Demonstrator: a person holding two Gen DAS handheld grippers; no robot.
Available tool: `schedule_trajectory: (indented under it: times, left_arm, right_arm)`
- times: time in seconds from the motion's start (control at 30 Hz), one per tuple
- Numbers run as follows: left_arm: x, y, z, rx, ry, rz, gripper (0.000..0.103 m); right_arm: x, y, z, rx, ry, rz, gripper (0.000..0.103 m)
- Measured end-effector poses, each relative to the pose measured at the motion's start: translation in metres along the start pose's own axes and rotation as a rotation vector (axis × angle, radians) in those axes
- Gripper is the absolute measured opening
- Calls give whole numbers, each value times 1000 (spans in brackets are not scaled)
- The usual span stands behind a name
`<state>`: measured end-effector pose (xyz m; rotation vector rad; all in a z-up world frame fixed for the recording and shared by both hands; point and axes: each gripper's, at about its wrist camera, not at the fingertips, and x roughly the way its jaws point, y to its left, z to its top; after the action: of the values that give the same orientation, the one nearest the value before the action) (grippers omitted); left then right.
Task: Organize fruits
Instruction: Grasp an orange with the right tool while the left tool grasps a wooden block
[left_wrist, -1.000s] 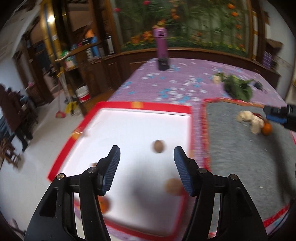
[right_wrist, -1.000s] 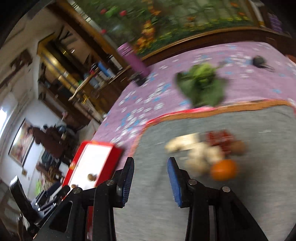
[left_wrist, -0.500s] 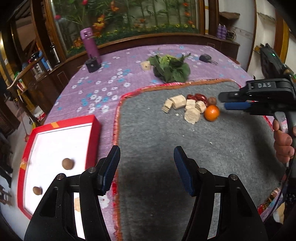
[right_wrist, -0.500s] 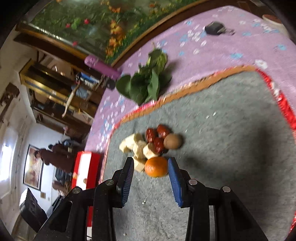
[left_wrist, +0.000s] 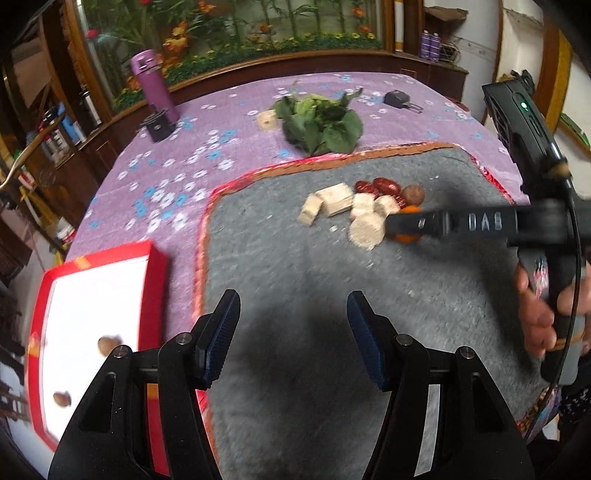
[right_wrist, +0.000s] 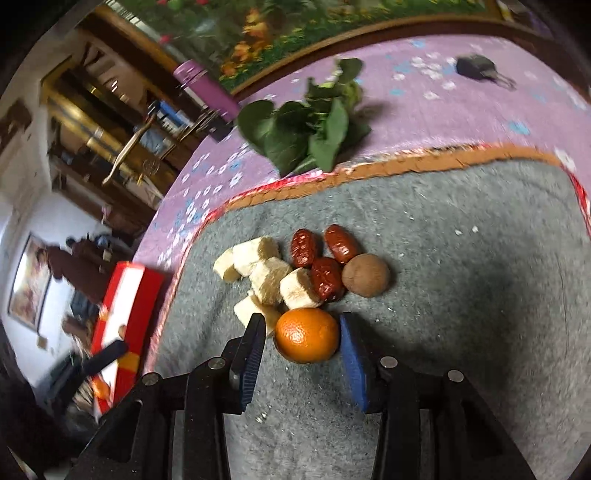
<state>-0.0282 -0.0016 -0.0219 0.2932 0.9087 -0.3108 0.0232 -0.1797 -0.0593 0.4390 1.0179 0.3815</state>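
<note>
An orange (right_wrist: 307, 335) lies on the grey mat (right_wrist: 461, 295) between the open fingers of my right gripper (right_wrist: 303, 341), with small gaps either side. Behind it lie red dates (right_wrist: 327, 277), a brown round fruit (right_wrist: 365, 274) and pale cut chunks (right_wrist: 266, 269). In the left wrist view the right gripper (left_wrist: 402, 225) reaches over the orange (left_wrist: 406, 238) beside the chunks (left_wrist: 365, 232). My left gripper (left_wrist: 291, 332) is open and empty above the mat's near part. A red-rimmed white tray (left_wrist: 155, 280) at the left holds two small brown fruits (left_wrist: 107, 345).
Leafy greens (left_wrist: 321, 123) lie on the purple flowered cloth (left_wrist: 207, 147) beyond the mat. A purple bottle (left_wrist: 153, 86), a black holder (left_wrist: 159, 127) and a black key fob (left_wrist: 397, 99) stand farther back. The table edge drops off at the left.
My right gripper has moved down and forward so the orange now sits between its fingers. My left gripper has shifted a little; the tray sits nearer in its view.
</note>
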Motion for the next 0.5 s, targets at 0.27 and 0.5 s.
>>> schedule_trajectory:
  times: [0.27,0.5]
  left_arm:
    - [31,-19,27,27,32,-87,60]
    - [52,-40,44,61,49,-104,60]
  right_arm:
    - [-11,-43,5,171,-22,220,33]
    - [-36,-82,3,365,-147,348,33]
